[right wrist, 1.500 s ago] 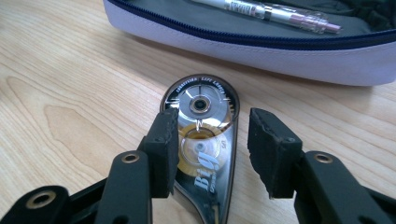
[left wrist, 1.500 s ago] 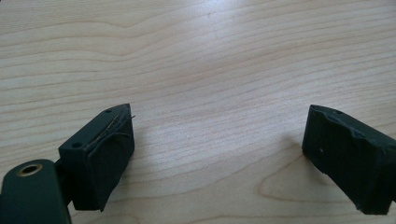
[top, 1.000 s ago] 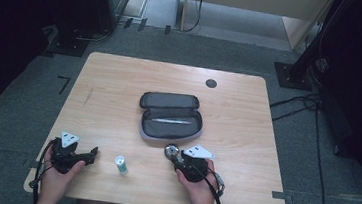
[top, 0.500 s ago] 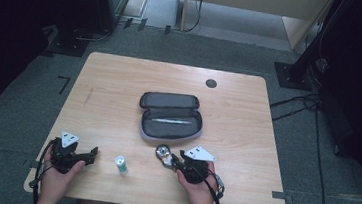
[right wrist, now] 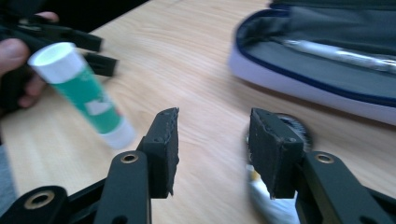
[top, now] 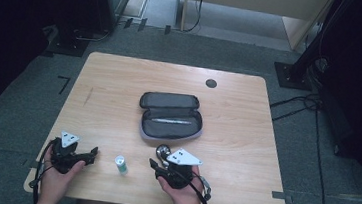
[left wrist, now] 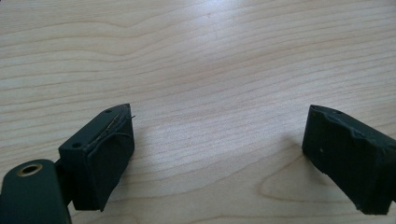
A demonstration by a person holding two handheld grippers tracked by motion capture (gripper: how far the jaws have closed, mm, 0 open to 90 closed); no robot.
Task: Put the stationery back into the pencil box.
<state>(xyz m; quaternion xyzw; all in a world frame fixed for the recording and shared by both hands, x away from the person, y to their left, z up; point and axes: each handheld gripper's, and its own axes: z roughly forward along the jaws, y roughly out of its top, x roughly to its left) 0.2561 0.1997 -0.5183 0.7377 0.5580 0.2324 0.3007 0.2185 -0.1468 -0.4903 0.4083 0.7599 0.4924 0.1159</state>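
Both jaw pairs are seen parted and empty; the right gripper has just been opening beside a round tin. 1 pen is packed in the case; the glue stick is left out.

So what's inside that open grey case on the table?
The open pencil case holds one silvery pen lying along its lower half. The raised lid looks empty; anything under the pen or in the lining is hidden.
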